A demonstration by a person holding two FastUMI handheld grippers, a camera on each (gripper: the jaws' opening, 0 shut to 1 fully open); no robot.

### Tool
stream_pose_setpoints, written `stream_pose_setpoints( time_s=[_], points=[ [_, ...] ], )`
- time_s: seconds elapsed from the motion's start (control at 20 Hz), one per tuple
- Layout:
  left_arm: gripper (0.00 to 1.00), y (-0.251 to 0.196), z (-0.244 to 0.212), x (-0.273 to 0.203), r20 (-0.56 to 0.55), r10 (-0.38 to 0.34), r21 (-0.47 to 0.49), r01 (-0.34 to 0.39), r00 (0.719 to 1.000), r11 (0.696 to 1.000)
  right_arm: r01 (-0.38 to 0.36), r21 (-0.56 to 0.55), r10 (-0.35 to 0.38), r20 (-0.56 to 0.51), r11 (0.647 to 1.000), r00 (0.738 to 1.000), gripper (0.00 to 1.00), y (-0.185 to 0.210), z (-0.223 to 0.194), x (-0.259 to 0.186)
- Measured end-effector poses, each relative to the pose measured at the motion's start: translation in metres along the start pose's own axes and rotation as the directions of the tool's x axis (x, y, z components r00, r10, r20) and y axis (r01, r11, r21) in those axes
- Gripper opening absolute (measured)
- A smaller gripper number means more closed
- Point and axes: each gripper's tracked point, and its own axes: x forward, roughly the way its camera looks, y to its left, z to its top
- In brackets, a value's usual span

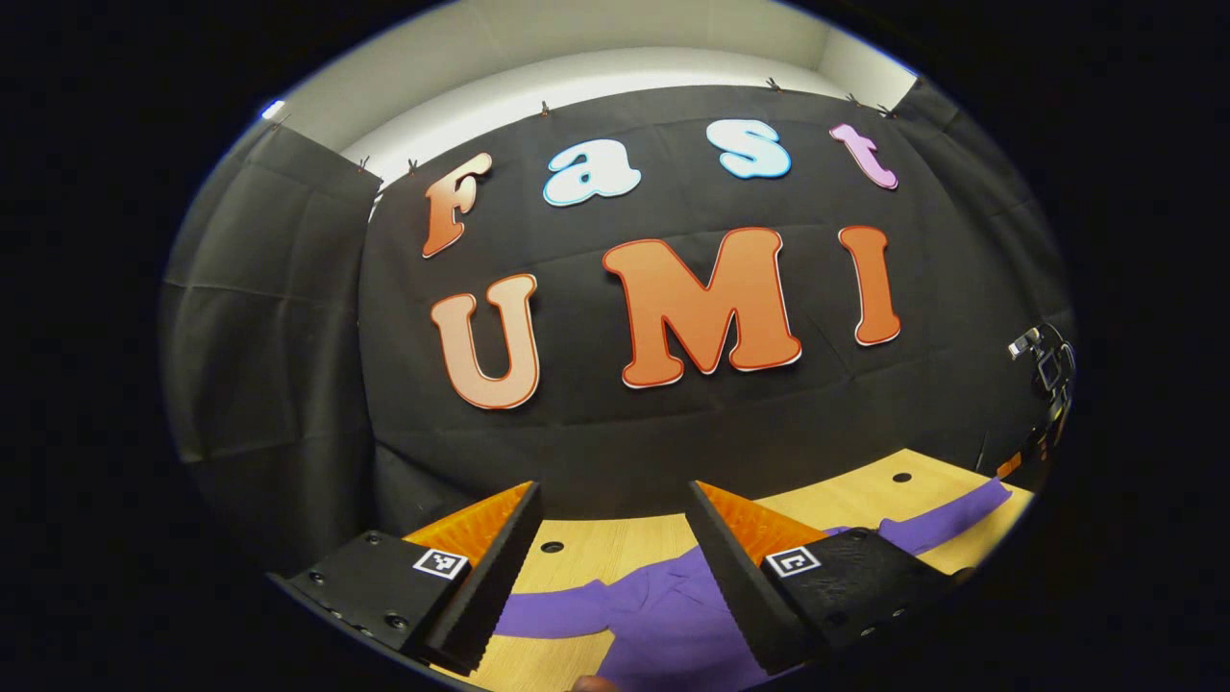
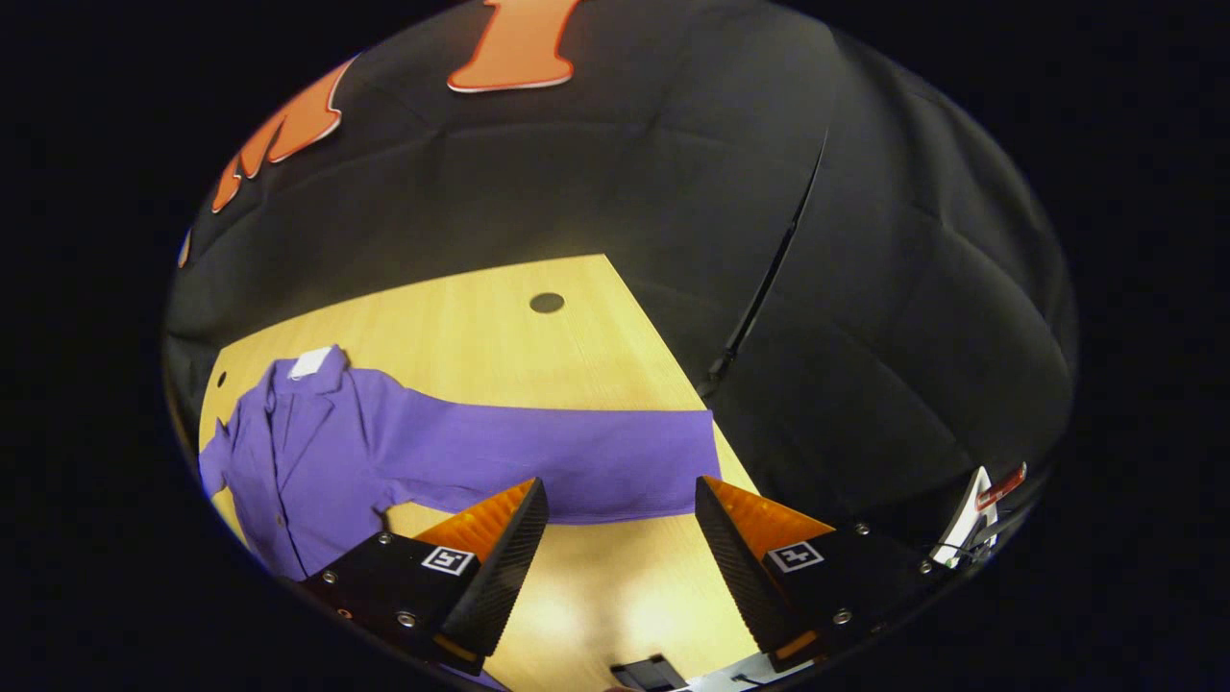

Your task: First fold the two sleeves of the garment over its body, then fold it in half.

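Note:
A purple shirt [image 2: 317,452] lies flat on the wooden table [image 2: 480,327], collar toward the far edge with a white label. One sleeve [image 2: 577,457] stretches straight out to the table's right edge. My right gripper [image 2: 620,500] hangs open above and just short of that sleeve, nothing between its fingers. In the left gripper view the purple shirt [image 1: 663,615] lies below, a sleeve [image 1: 942,519] reaching off to the right. My left gripper [image 1: 610,548] is open above the shirt's collar area and holds nothing.
The table [image 1: 615,548] has small round holes [image 2: 546,302] near its far edge. Black cloth walls close the booth behind and to the right. A clamp-like device [image 2: 975,524] sits at the lower right, and a camera rig [image 1: 1043,360] stands at the far right.

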Motion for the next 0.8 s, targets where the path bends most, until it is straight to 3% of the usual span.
stream_pose_setpoints(
  time_s=[0.15,0.3,0.65,0.8],
  points=[
    [0.97,0.001,-0.006,0.000,-0.032,0.022,0.017,-0.021,0.999,1.000,-0.006,-0.021,0.004,-0.079,1.000,0.997,0.95,-0.014,-0.012,0.030],
    [0.98,-0.002,-0.013,-0.001,-0.055,0.031,0.038,-0.029,0.998,0.999,-0.061,0.057,0.070,-0.178,0.997,0.981,0.95,-0.013,-0.024,0.057],
    [1.00,-0.012,-0.020,-0.001,-0.100,0.043,0.080,-0.035,0.994,0.996,-0.077,0.162,0.134,-0.378,0.984,0.916,0.95,-0.035,-0.044,0.107],
    [1.00,-0.016,-0.023,-0.003,-0.120,0.043,0.089,-0.032,0.992,0.996,-0.053,0.130,0.103,-0.413,0.990,0.905,0.95,-0.047,-0.041,0.124]
  ],
)
